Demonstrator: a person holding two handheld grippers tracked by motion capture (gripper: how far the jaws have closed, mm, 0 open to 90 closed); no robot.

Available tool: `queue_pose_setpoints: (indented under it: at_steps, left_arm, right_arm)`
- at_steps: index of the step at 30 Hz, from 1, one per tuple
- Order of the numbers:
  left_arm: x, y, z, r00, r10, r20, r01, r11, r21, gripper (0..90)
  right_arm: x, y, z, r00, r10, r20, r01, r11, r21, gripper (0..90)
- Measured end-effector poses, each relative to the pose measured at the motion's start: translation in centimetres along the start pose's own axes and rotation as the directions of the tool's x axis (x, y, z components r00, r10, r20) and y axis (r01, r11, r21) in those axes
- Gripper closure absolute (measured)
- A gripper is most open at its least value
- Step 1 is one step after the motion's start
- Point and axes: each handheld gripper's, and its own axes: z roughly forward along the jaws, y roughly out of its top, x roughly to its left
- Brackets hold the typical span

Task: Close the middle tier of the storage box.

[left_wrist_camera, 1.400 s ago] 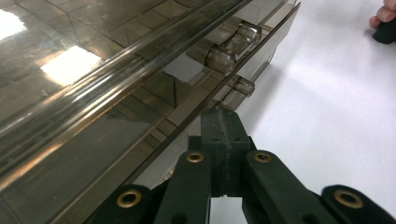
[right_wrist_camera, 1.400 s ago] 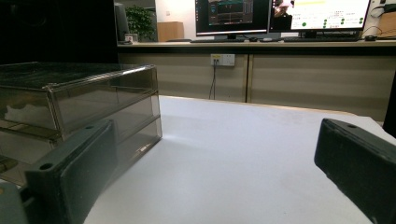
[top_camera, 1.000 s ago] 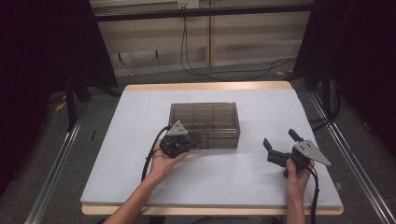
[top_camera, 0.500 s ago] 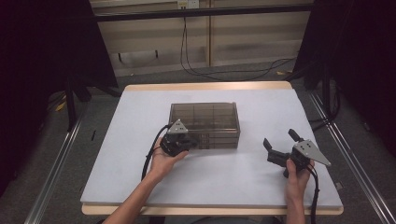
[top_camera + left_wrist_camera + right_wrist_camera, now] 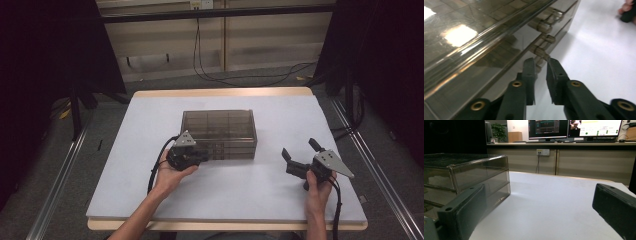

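Observation:
A smoky clear drawer box stands mid-table on the white mat. My left gripper is at the box's front left corner, held by a hand. In the left gripper view its jaws have just been opening and stand a small gap apart. The lowest drawer knob sits just past their tips, not pinched. Two more knobs line up above it. My right gripper rests to the right of the box, wide open with nothing between the fingers. The box lies to its left.
The white mat covers a wooden table with its front edge near the person. Cables trail from both grippers. Dark frame posts stand at the sides. Monitors sit on a counter beyond the table.

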Motion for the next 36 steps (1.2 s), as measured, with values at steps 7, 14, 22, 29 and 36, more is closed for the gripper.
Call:
queue_pose_setpoints:
  at_steps: [7, 14, 22, 29, 36]
  left_arm:
    - [-0.7, -0.1, -1.0, 0.9994, 0.016, -0.031, -0.016, 0.9999, -0.004, 51.5]
    - [-1.0, -0.4, -1.4, 0.9988, -0.003, -0.049, 0.003, 1.0000, 0.000, 22.9]
    - [-1.0, -0.9, -2.9, 0.9980, -0.012, -0.062, 0.011, 0.9998, -0.015, 12.5]
    - [-0.7, -1.9, -4.5, 0.9968, -0.046, -0.066, 0.044, 0.9987, -0.026, 7.9]
    - [-0.5, -3.0, -6.0, 0.9974, -0.045, -0.056, 0.044, 0.9987, -0.024, 4.1]
  right_arm:
    - [0.0, 0.0, 0.0, 1.0000, -0.001, 0.000, 0.001, 1.000, -0.001, 0.0]
    - [0.0, 0.0, 0.0, 1.0000, -0.001, 0.000, 0.001, 1.000, 0.000, 0.0]
    - [0.0, 0.0, 0.0, 1.0000, -0.001, 0.001, 0.001, 1.000, 0.000, 0.0]
    - [0.0, 0.0, 0.0, 1.0000, -0.001, 0.001, 0.001, 1.000, 0.001, 0.0]
    - [0.0, 0.0, 0.0, 1.0000, -0.001, 0.003, 0.001, 1.000, 0.001, 0.0]
